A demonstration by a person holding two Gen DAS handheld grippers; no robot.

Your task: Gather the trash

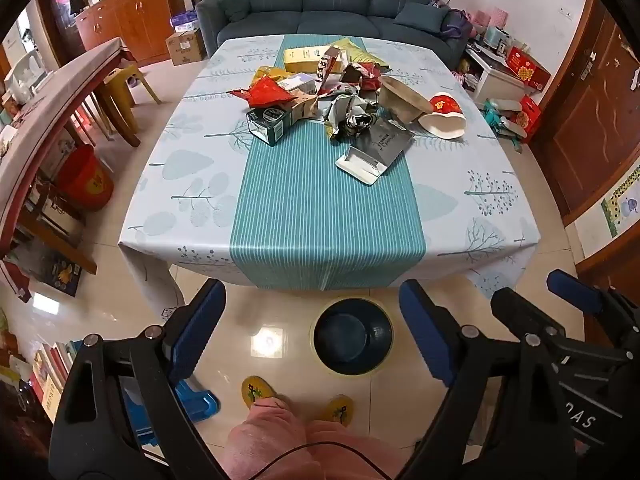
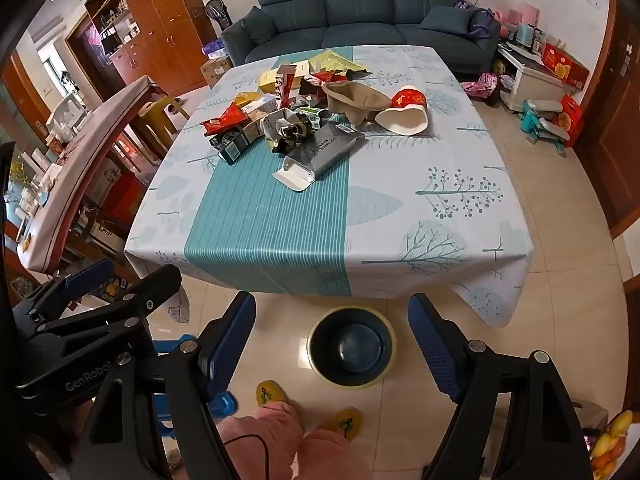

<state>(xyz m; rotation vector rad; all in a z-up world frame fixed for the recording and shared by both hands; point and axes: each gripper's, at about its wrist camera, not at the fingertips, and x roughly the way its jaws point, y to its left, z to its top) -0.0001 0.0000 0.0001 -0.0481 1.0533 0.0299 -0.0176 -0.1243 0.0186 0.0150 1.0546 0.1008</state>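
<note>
A pile of trash lies on the far half of the table: crumpled wrappers, small cartons, a grey pouch, a brown paper bowl and a red-and-white paper cup on its side. The pile shows in the right wrist view too. A dark trash bin stands on the floor below the table's near edge, also in the right wrist view. My left gripper and right gripper are open and empty, held above the floor short of the table.
A blue sofa stands behind the table. A second table and wooden cabinets are on the left. A blue stool is on the floor at lower left. The person's legs and yellow slippers are below me. Boxes lie at the right wall.
</note>
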